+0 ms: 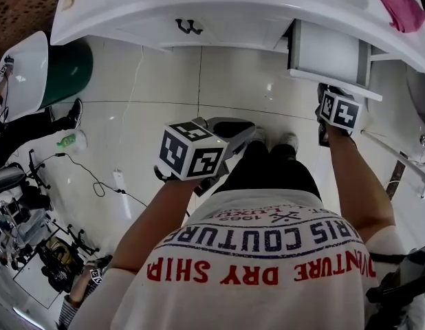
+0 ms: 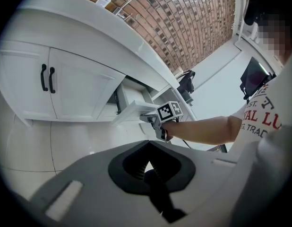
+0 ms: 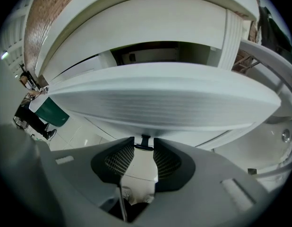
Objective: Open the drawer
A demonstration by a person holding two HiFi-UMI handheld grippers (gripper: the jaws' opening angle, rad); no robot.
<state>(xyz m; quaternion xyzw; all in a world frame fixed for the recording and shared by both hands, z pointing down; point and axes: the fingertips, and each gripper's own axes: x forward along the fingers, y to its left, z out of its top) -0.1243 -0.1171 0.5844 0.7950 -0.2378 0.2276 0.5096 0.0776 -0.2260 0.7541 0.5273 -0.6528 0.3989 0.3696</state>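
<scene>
The white drawer (image 1: pixel 327 51) stands pulled out from the vanity at the upper right of the head view. My right gripper (image 1: pixel 331 92) reaches up under its front panel. In the right gripper view the panel (image 3: pixel 155 103) fills the frame. The small black handle (image 3: pixel 145 143) sits between the two ribbed pads, and my right gripper (image 3: pixel 144 148) is shut on it. My left gripper (image 1: pixel 226 133) hangs over the floor in front of the person, away from the vanity. Its jaws (image 2: pixel 148 145) meet with nothing in them. The left gripper view shows the drawer (image 2: pixel 134 109) from the side.
Left of the drawer are two cabinet doors with black handles (image 1: pixel 188 26). A pink cloth (image 1: pixel 399 2) lies on the countertop. A green bin (image 1: pixel 69 71), a green bottle (image 1: pixel 73 141) and a cable (image 1: pixel 95 181) are on the tiled floor at left. The person's feet (image 1: pixel 271 139) stand below the drawer.
</scene>
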